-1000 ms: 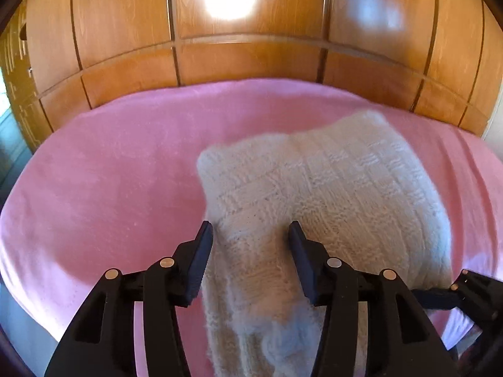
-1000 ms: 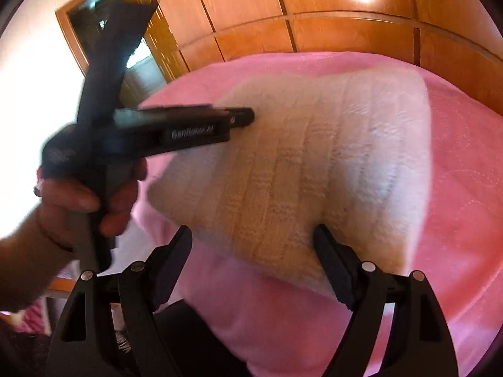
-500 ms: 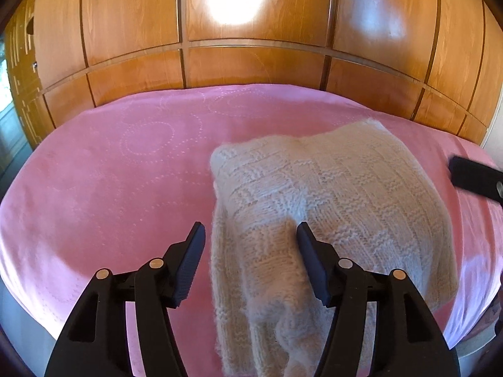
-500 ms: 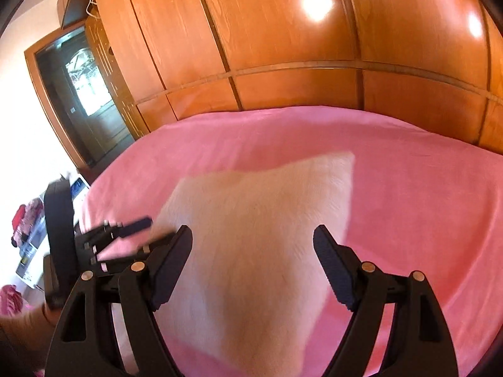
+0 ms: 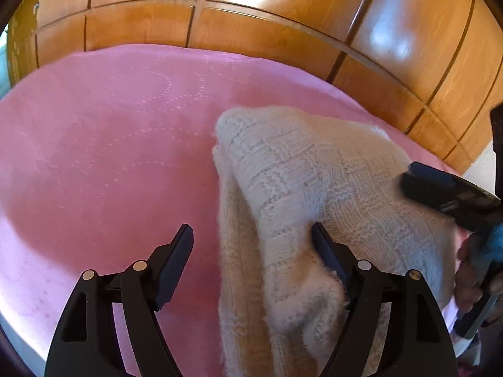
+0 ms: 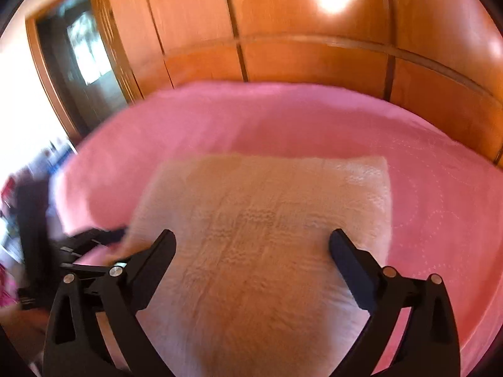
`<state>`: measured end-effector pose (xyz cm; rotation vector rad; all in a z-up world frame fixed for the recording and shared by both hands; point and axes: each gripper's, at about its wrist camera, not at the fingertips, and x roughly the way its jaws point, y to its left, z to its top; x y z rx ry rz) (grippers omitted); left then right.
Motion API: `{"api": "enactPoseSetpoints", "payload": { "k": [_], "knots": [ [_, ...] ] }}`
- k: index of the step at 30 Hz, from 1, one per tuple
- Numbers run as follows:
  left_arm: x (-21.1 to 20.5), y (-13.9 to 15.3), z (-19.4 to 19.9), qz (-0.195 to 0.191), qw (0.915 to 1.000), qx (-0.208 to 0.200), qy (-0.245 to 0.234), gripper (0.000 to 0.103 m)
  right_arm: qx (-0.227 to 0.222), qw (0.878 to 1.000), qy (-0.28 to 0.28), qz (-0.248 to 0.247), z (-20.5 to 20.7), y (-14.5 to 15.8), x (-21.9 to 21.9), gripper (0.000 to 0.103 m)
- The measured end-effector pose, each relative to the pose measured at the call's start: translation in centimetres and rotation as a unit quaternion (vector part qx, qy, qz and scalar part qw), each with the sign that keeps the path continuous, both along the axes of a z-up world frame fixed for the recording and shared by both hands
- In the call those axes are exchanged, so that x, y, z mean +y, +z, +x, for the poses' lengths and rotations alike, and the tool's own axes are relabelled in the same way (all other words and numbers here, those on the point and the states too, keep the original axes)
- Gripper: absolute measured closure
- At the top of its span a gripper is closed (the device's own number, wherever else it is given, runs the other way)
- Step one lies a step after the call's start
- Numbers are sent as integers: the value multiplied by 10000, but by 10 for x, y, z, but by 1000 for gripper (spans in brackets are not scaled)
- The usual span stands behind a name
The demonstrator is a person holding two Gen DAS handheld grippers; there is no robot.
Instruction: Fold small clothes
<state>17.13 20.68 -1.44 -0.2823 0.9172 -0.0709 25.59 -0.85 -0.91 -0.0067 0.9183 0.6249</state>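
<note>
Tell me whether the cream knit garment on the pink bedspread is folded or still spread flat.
Folded. The cream knit garment lies doubled on the pink bedspread: a top layer overlaps another along its left edge, forming a compact block.

Left gripper (image 5: 251, 242), right gripper (image 6: 251, 246): matte black plastic, two wedge-shaped fingers (image 5: 176, 259) each, ribbed inner pads, silver round pivot pins (image 5: 140, 265). Bare-skinned hand (image 5: 471, 279).

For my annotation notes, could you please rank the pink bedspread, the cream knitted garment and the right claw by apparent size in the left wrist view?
1. pink bedspread
2. cream knitted garment
3. right claw, partly cut off at the edge.
</note>
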Motion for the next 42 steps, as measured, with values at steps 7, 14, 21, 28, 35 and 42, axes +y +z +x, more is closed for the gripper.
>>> {"api": "enactPoseSetpoints", "payload": {
  "k": [7, 14, 21, 28, 35, 42],
  "knots": [
    [15, -11, 1, -807, 9964, -83, -256, 32, 825, 9903, -808, 778, 9, -29, -72, 3],
    [21, -12, 3, -1156, 9930, 24, -261, 25, 1573, 9662, -808, 1875, 15, -69, -83, 2],
    [20, -10, 2, -1840, 9809, 318, -546, 18, 1609, 9655, -303, 2026, 15, -71, -78, 2],
    [8, -17, 2, -1787, 9799, 109, -879, 48, 1524, 9728, -167, 1736, 21, -70, -50, 25],
    [-10, 12, -11, -1989, 9722, -122, -1232, 65, 993, 9749, -294, 1972, -15, -27, -69, 44],
    [-106, 47, 16, -2170, 9519, -375, -2130, 66, 177, 9753, -1046, 1940, -44, 25, -169, 45]
  ]
}}
